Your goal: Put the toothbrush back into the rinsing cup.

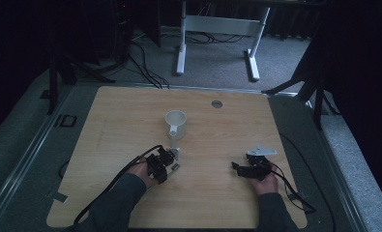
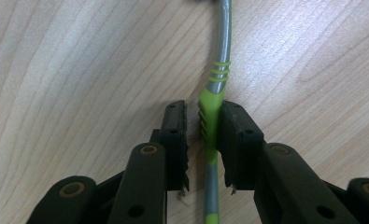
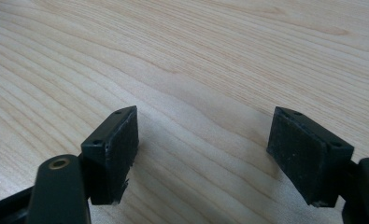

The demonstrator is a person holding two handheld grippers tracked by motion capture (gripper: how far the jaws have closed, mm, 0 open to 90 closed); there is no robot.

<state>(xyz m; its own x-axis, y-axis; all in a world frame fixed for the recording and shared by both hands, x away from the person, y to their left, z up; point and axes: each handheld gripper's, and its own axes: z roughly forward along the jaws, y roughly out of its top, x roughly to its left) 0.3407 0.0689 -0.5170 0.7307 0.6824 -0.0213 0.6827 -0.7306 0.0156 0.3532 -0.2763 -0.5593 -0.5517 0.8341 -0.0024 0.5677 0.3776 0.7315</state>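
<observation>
**Ana:** Toothbrush (image 2: pixel 213 116) first: a grey handle with green grip ribs, lying flat on the wooden table (image 1: pixel 130 116), just on the near side of the white mug (image 1: pixel 175 123) and a little toward the person.

**Ben:** And the left gripper (image 2: pixel 204 135)?

**Ana:** It straddles the handle. One jaw touches the green grip; the other stands off it with a sliver of wood showing between. So the jaws are narrowed around the brush, not yet pinching it.

**Ben:** Which step is that, then?

**Ana:** The grasp, by the look of it. The brush rests on the table, so nothing is lifted yet. In the high view the left gripper (image 1: pixel 165 162) sits just in front of the mug, with the brush's pale end (image 1: pixel 177 153) poking out toward the mug's base.

**Ben:** The other hand?

**Ana:** The right gripper (image 3: pixel 203 144) has its jaws spread wide over bare wood, holding nothing. From above, the right gripper (image 1: pixel 246 169) sits well off to the right of the mug, on the near side.

**Ben:** What does the next move need?

**Ana:** Probably closing the last gap so both pads bite the ribbed grip squarely, then lifting straight up. The mug is close, so a tilt toward it should suffice if the brush belongs there.
</observation>
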